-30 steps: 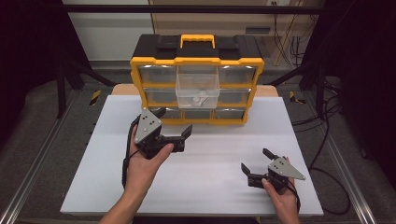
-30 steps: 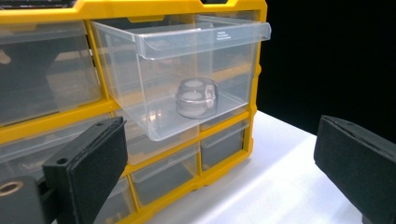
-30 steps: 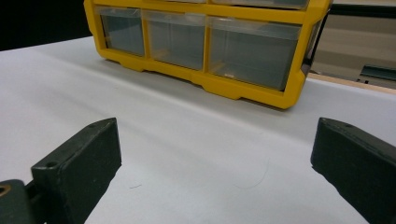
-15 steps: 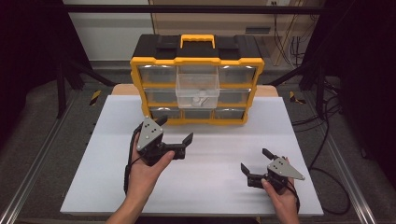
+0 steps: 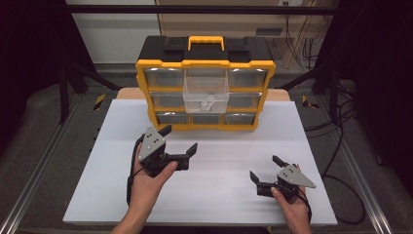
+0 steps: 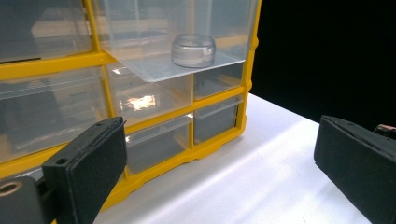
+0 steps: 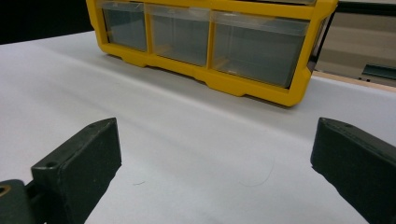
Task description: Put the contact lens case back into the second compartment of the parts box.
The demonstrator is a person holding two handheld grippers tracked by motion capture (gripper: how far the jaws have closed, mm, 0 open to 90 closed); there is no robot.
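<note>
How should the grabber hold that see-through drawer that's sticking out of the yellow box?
Probably best by the front wall of the clear drawer, coming straight at it from the person's side of the table. It juts out past the yellow organizer, so its front edge is free. One jaw of the open left gripper could go over the rim, one outside. Avoid the small clear cup inside.

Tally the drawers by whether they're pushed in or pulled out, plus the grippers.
Drawers pushed in: 8
Drawers pulled out: 1, the top-middle drawer
Grippers: 2, left gripper and right gripper, both with jaws open
Total: 11
</note>
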